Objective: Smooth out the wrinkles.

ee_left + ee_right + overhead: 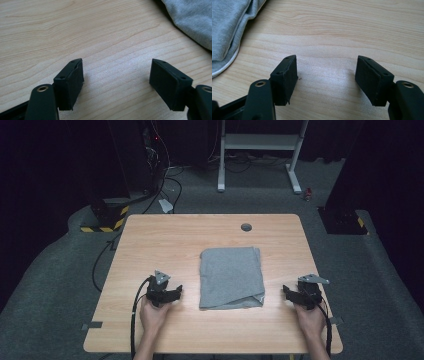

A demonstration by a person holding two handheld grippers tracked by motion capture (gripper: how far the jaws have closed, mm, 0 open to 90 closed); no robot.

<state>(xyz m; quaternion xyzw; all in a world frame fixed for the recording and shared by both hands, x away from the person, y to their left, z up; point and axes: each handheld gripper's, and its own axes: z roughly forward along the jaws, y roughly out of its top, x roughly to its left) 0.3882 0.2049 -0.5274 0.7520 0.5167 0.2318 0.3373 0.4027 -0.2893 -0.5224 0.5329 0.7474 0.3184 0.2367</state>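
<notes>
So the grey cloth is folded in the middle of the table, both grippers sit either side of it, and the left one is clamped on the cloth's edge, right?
Not quite. The left gripper is not clamped on anything: the left gripper view shows its fingers apart over bare table, with the grey cloth off to the side, untouched. The rest holds: the cloth lies folded mid-table, with the right gripper on its other side.

grey cloth (231, 277), folded, flat, table ctr
</notes>
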